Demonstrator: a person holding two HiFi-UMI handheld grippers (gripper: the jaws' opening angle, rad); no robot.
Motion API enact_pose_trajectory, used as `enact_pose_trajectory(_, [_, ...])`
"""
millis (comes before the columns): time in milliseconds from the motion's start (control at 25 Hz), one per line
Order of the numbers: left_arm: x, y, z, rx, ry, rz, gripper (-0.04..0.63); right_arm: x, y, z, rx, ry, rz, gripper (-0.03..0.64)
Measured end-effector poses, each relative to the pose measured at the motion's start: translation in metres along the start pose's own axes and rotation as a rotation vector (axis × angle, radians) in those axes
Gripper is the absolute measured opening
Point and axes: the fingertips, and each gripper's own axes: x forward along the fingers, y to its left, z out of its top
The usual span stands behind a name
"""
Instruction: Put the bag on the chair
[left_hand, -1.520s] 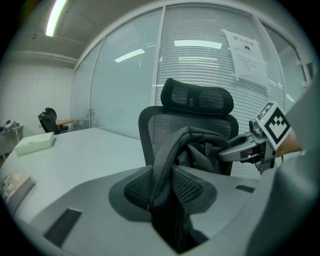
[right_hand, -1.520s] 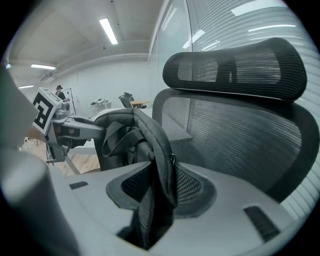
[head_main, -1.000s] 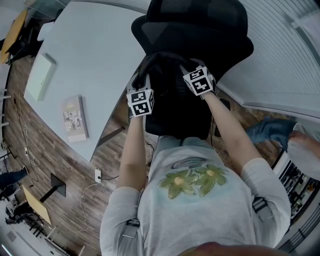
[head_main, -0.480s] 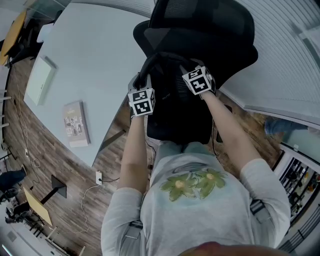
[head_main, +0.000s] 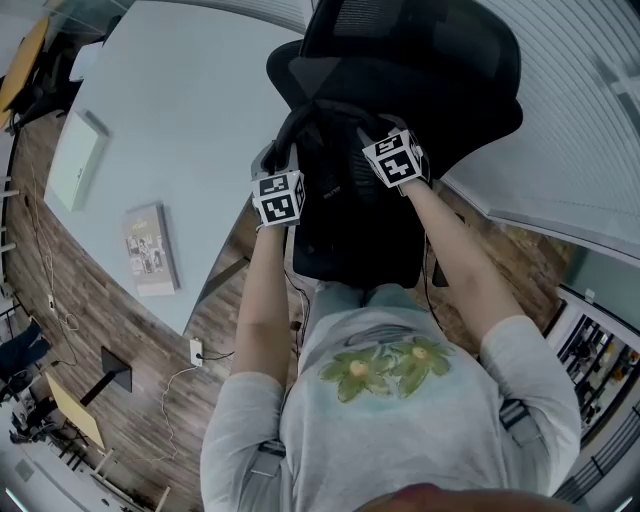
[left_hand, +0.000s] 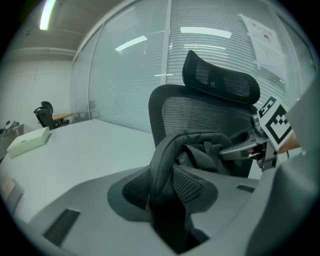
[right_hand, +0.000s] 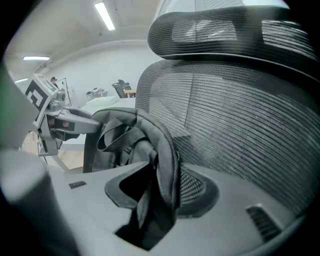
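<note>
A pale table (head_main: 190, 110) with a book (head_main: 150, 248) on it is seen at the left. A strap of the black bag (head_main: 350, 215) is clamped in the jaws of the left gripper (left_hand: 167, 220), and a strap is likewise clamped by the right gripper (right_hand: 150, 215). The bag is held just in front of the chair's (head_main: 420, 60) mesh backrest.

A large pale worktop (head_main: 190, 110) with a rounded edge stands on a floor of dark wood planks (head_main: 90, 330), and on it lie a flat white box (head_main: 78, 158) and a book (head_main: 150, 248). Behind it runs a curved glass wall (left_hand: 125, 80), partly covered with horizontal blinds. Long tube lamps (right_hand: 105, 15) are lit on the ceiling.
</note>
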Motion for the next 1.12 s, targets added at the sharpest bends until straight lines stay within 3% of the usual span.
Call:
enact_pose_trajectory(280, [-0.011, -0.007, 0.0, -0.002, 0.015, -0.064, 0.164, -0.01, 0.001, -0.004, 0.016, -0.004, 0.018, 0.183])
enact_pose_trajectory(480, [-0.017, -0.02, 0.0, 0.046, 0.072, -0.11, 0.255, -0.021, -0.003, -0.007, 0.071, -0.006, 0.031, 0.257])
enact_pose_trajectory(680, [-0.027, -0.012, 0.001, 0.04, 0.054, -0.067, 0.287, -0.036, -0.002, -0.003, 0.102, -0.05, 0.019, 0.296])
enact_pose_trajectory(1040, [-0.069, -0.019, 0.016, 0.043, -0.018, -0.062, 0.282, -0.075, 0.013, 0.014, 0.079, -0.159, 0.009, 0.3])
enact_pose_trajectory(1120, [-0.082, -0.026, 0.023, 0.051, -0.054, -0.059, 0.233, -0.085, 0.022, 0.015, 0.085, -0.182, 0.021, 0.299])
